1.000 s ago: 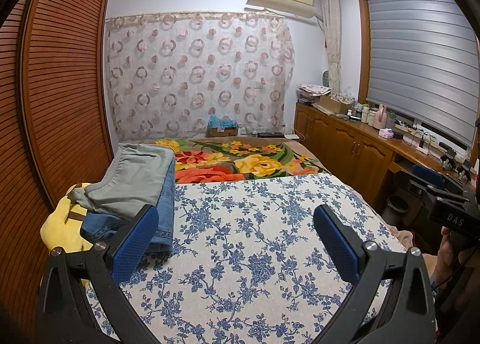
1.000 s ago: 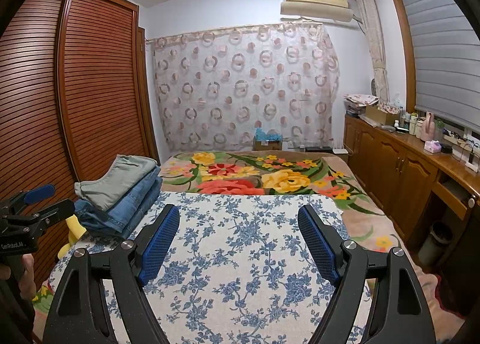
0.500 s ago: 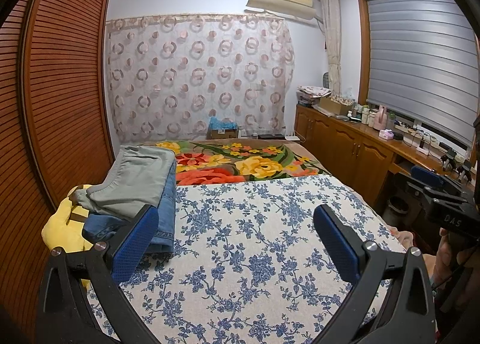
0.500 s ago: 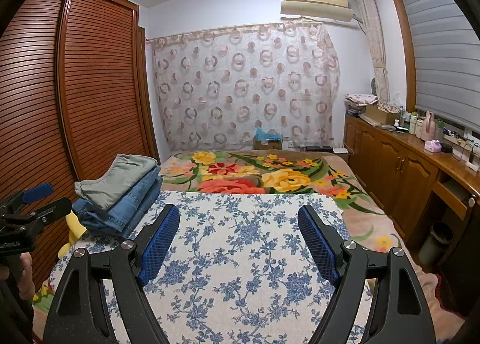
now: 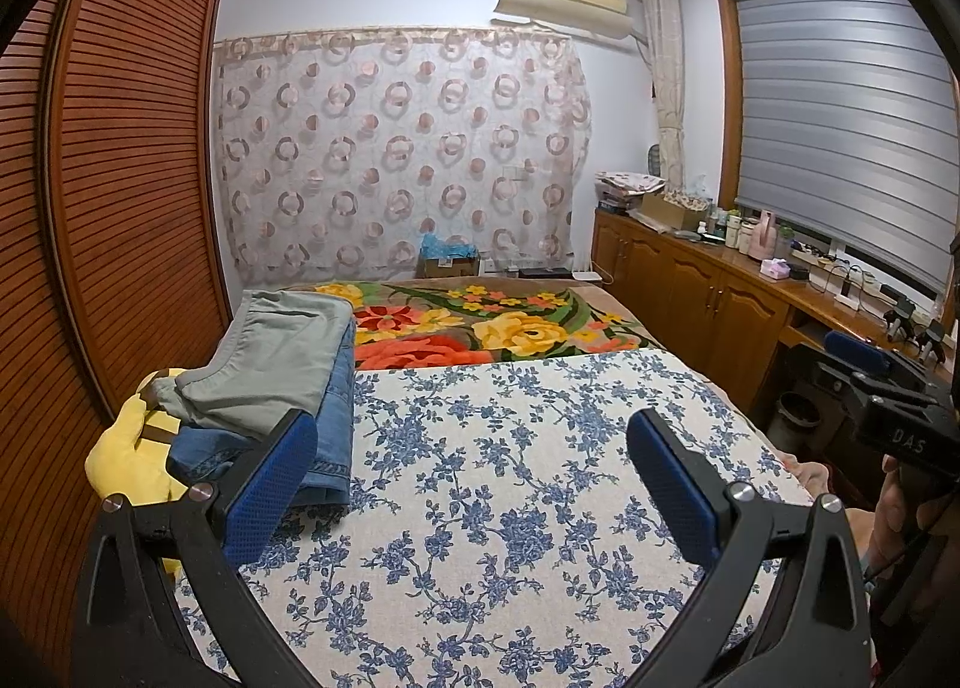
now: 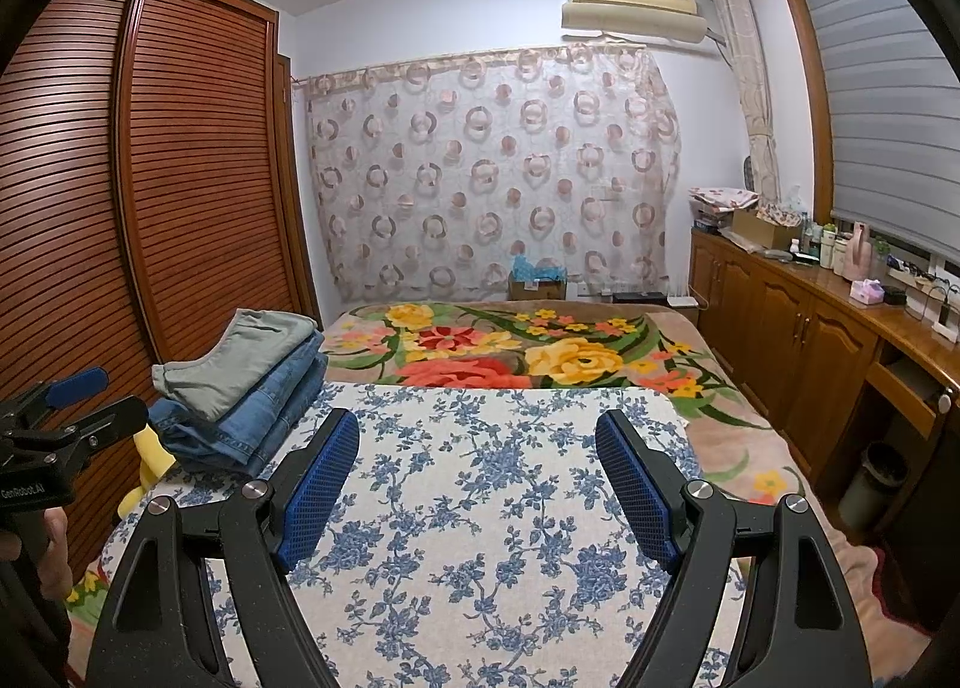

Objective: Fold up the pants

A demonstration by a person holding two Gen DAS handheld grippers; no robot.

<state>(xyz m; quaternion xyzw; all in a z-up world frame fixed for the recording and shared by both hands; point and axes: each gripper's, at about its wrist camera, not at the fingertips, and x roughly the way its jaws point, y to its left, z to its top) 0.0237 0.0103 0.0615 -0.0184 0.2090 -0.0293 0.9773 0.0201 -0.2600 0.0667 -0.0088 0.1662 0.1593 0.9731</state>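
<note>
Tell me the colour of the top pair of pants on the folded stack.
Grey-green; the top pants lie over blue jeans, clearest in the right wrist view.

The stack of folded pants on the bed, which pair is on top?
The grey-green pants are on top, the only pair not made of denim. The blue jeans lie folded beneath them, at the left edge of the blue floral cover.
</note>
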